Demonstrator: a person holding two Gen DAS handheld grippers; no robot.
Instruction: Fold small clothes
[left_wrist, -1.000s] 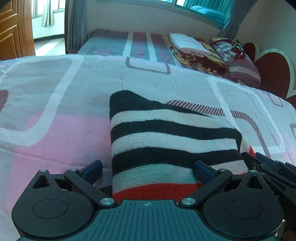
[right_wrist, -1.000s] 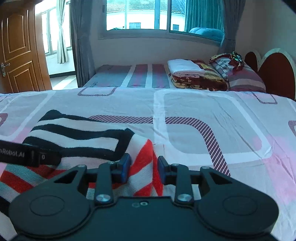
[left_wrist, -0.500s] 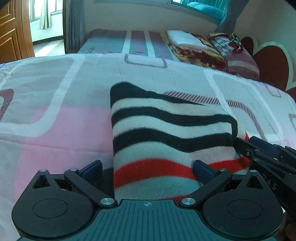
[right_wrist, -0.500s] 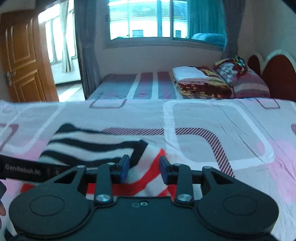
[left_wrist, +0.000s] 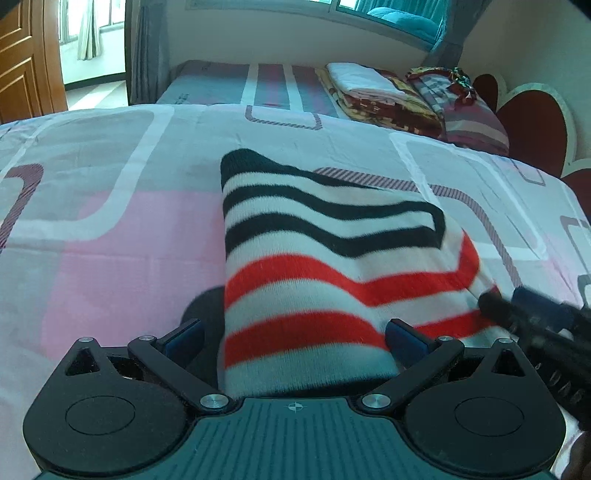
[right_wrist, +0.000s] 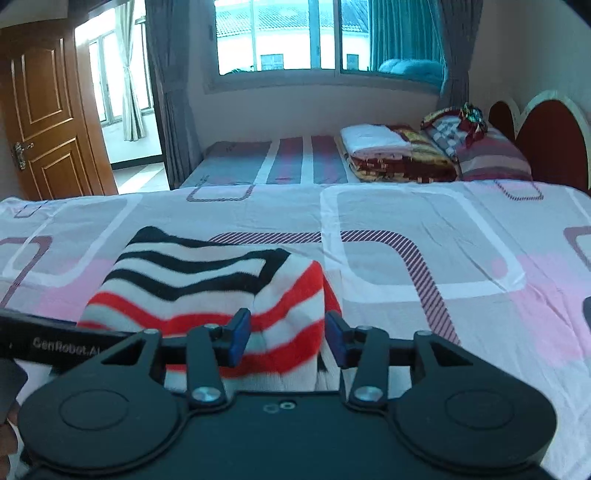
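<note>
Both tools sit at the near edge of the folded striped sweater (left_wrist: 325, 266) on the bedsheet (left_wrist: 110, 229). My left gripper (left_wrist: 295, 338) gapes wide around it, clamping nothing; my right gripper (right_wrist: 288, 338), jaws just opening, grips nothing either.

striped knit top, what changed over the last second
The right gripper has just been opening: its jaws were pinched on the red-striped corner of the striped knit top and now stand apart beside it. Both grippers have drawn back, so more red stripes show before the left gripper. The left jaws stay wide open; the top stays folded on the bedsheet.
</note>
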